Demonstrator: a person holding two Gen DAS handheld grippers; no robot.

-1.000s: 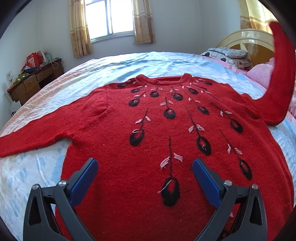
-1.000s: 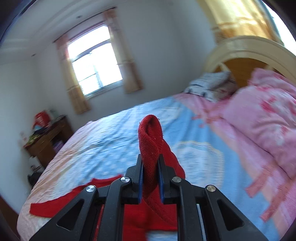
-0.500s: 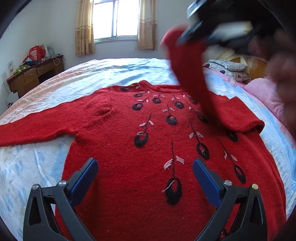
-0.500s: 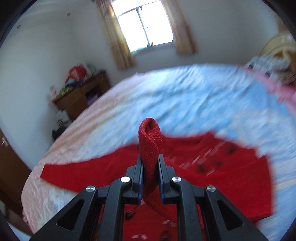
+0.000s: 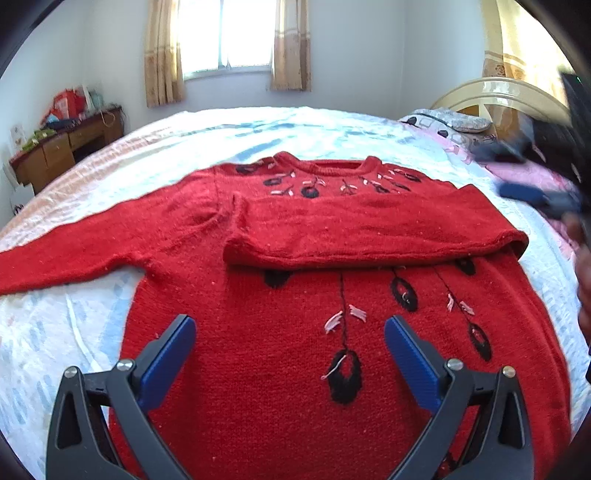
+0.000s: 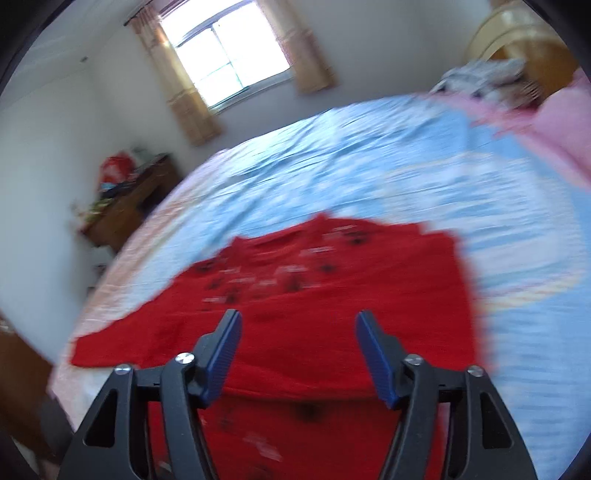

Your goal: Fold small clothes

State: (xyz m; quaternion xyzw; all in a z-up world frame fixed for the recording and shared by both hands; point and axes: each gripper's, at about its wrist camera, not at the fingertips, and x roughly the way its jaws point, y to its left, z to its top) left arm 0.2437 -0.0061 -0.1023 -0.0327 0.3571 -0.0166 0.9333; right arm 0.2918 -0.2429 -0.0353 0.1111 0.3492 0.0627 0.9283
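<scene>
Two grippers hang over a red sweater [image 5: 295, 369] spread front-up on a bed [image 5: 332, 129] with a pale blue and white cover. The left gripper [image 5: 290, 343] hangs above the lower body of the sweater, its blue-padded fingers [image 5: 170, 354] spread wide with nothing between them. The right gripper [image 6: 297, 347] has just been opening: its jaws now stand apart and empty above the sweater, with the sleeve that it carried lying free below. In the left wrist view that gripper shows only as a dark blur at the right edge. One sleeve [image 5: 369, 229] is folded across the chest, lying flat from the shoulder on the right of the picture to a cuff near the middle left, and it covers part of the black-and-pink stitched pattern [image 5: 343, 373]. The other sleeve [image 5: 74, 258] lies stretched out straight to the left on the bed cover. The neckline points away from the camera, toward the window [image 5: 227, 33] with tan curtains. A wooden desk [image 5: 62, 144] with clutter on top stands against the left wall. At the right, beside a cream headboard [image 5: 498, 92], lie a patterned pillow [image 5: 454, 120] and pink bedding [image 6: 554, 122]. The right wrist view is blurred, so fine detail of the sweater cannot be told there.
</scene>
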